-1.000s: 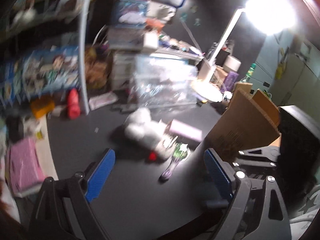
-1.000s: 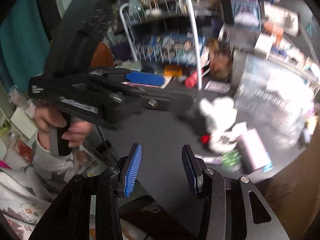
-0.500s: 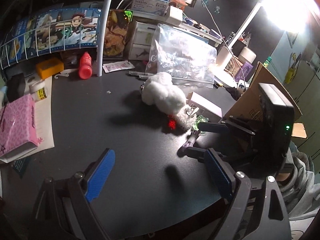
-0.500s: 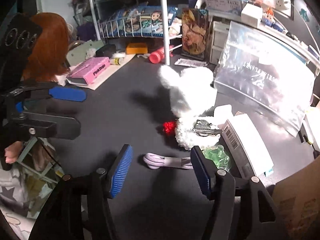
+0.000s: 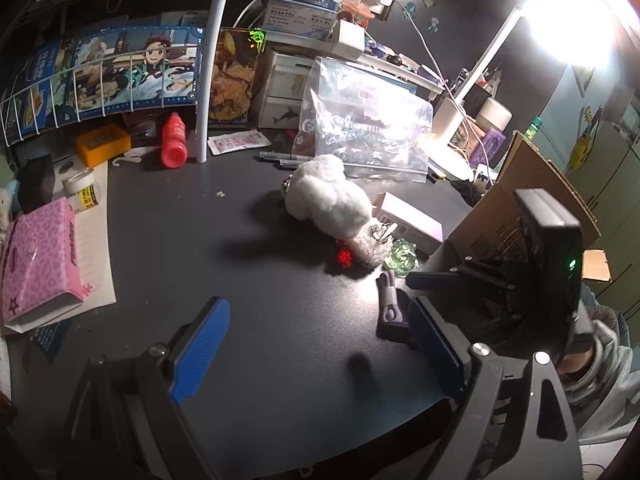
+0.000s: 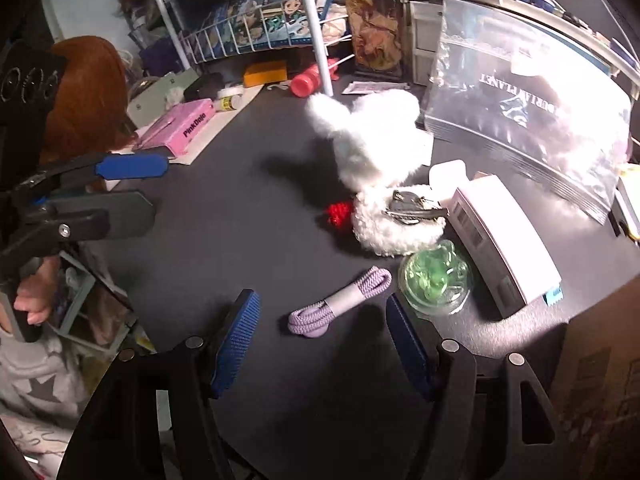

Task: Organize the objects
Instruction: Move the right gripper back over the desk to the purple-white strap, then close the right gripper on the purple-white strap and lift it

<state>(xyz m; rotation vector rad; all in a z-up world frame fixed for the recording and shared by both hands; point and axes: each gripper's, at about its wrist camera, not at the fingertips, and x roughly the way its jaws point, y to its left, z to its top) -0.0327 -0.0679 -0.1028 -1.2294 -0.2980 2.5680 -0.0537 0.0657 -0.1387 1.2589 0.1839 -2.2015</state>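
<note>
Hovering low over the dark worktop (image 6: 240, 240), our right tongs (image 6: 320, 340) are opening, and the coiled lilac cable (image 6: 340, 302) lies on the surface between the two blue pads (image 6: 236, 344), which do not touch it. In the right wrist view the cable sits at lower centre, just left of a small clear dish of green pieces (image 6: 436, 280). Above it lies a white plush toy (image 6: 376, 152) with a red tuft (image 6: 338, 214) and a metal clip (image 6: 412, 206), and a pale box (image 6: 504, 240) lies to the right. A clear zip bag (image 6: 532, 108) stands at upper right. Our left tongs (image 5: 316, 340) are released wide over bare worktop at lower centre of the left wrist view, nothing between them. There the cable (image 5: 388, 296) shows right of centre, partly hidden by the right tongs' dark body. A pink case (image 5: 40, 256) rests at the left edge and a red bottle (image 5: 174, 140) at upper left.
</note>
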